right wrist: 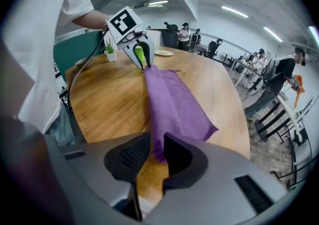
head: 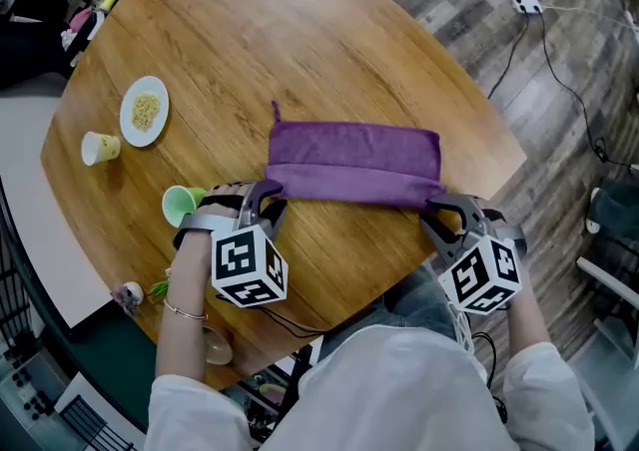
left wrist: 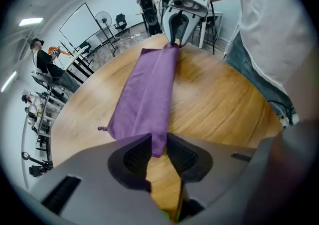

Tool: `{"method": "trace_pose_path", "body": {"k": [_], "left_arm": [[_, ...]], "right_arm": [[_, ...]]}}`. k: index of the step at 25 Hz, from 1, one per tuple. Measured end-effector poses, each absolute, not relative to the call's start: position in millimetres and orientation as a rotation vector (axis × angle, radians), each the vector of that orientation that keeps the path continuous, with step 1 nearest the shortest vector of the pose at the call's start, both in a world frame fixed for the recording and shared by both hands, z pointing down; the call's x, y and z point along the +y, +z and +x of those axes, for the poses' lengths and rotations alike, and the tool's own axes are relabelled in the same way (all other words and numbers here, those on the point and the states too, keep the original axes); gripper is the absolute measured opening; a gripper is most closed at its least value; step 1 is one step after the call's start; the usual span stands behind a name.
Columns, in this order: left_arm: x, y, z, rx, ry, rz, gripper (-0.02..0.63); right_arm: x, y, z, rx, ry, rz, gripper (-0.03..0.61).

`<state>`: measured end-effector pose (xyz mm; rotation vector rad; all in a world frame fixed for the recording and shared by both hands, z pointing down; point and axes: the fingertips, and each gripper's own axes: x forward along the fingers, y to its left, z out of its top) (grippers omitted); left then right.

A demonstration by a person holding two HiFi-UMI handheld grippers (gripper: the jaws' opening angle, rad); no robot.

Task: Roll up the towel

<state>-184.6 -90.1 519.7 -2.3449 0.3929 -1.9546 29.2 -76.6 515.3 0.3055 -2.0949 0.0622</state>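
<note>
Left gripper (head: pixel 266 190), right gripper (head: pixel 446 206): jaws slightly apart, straddling folded near edge of towel (head: pixel 354 155), unpinched. Roll barely begun; next: regrip, turn edge forward.

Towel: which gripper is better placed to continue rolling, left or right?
Probably right. The right gripper and left gripper each straddle one end of the towel, but a green cup sits close beside the left.

The right tongs (right wrist: pixel 156 144) stand slightly parted, with the near end of a folded purple cloth towel (right wrist: pixel 174 104) between them. The towel runs as a long strip across the round wooden bench (right wrist: pixel 109 99). The left tongs (right wrist: pixel 144 65) meet its far end.
</note>
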Motion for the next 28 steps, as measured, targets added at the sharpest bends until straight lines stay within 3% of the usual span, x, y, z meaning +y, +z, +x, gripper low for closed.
{"method": "trace_pose_path", "body": {"k": [13, 28], "left_arm": [[-90, 536, -187, 0.378, -1.980, -2.248, 0.031], [-89, 505, -182, 0.431, -1.943, -2.423, 0.029]], "right_arm": [[-76, 533, 29, -2.038, 0.012, 0.298, 0.028], [-73, 504, 40, -2.123, 0.224, 0.294, 0.026]]}}
